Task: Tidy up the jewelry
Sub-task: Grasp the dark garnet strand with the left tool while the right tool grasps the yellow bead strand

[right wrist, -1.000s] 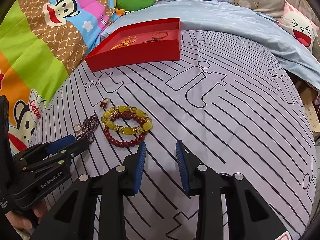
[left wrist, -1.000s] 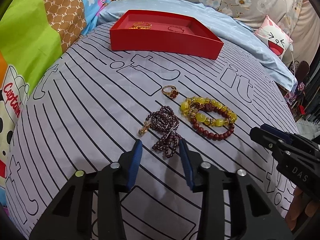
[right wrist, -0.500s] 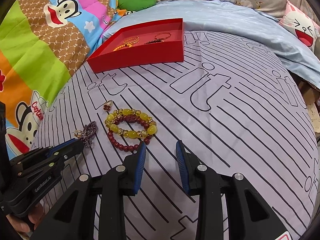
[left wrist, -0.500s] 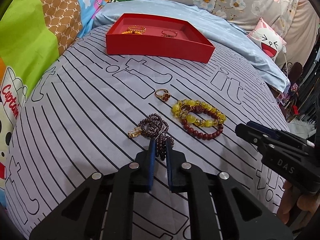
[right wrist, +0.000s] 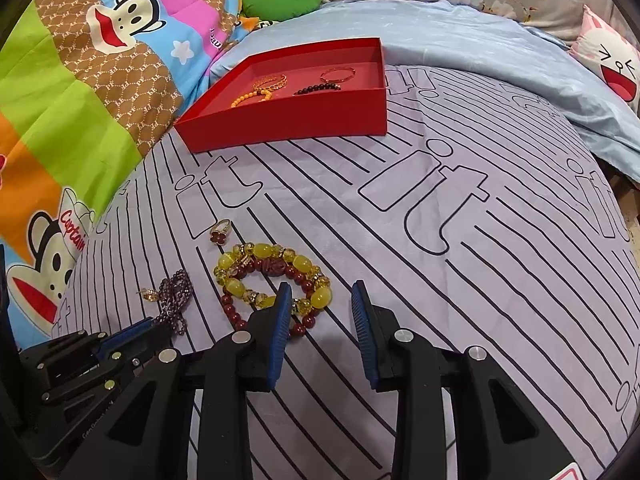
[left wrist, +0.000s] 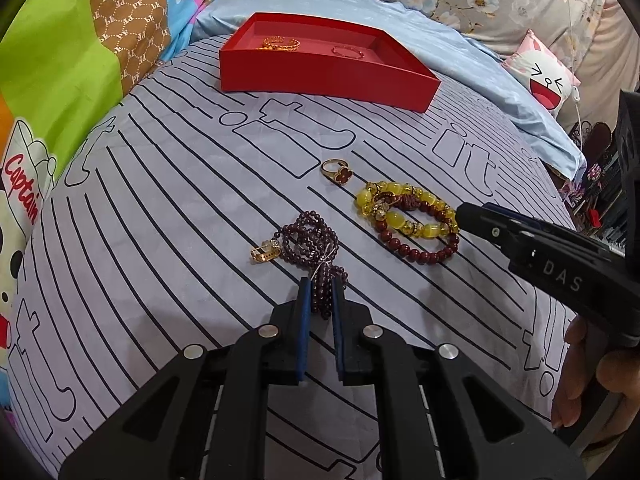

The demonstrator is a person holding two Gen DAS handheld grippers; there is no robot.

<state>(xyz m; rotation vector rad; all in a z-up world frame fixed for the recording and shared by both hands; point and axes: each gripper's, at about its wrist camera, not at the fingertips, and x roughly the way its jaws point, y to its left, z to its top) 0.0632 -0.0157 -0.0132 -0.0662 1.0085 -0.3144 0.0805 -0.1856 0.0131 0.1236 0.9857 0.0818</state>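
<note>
My left gripper is shut on the near end of a dark purple bead necklace that lies on the bed with a gold clasp at its left; it also shows in the right wrist view. My right gripper is open and empty, its left finger over the edge of a yellow bead bracelet and a dark red bead bracelet. A gold ring with a red flower lies beyond. A red tray at the back holds several bracelets.
The bed has a lilac sheet with black lines. A colourful cartoon quilt rises at the left. A light blue cover and a cat cushion lie behind the tray and at the right.
My left gripper has closed from wide open onto the purple necklace. My right gripper has moved forward and left, up to the yellow and red bracelets.
</note>
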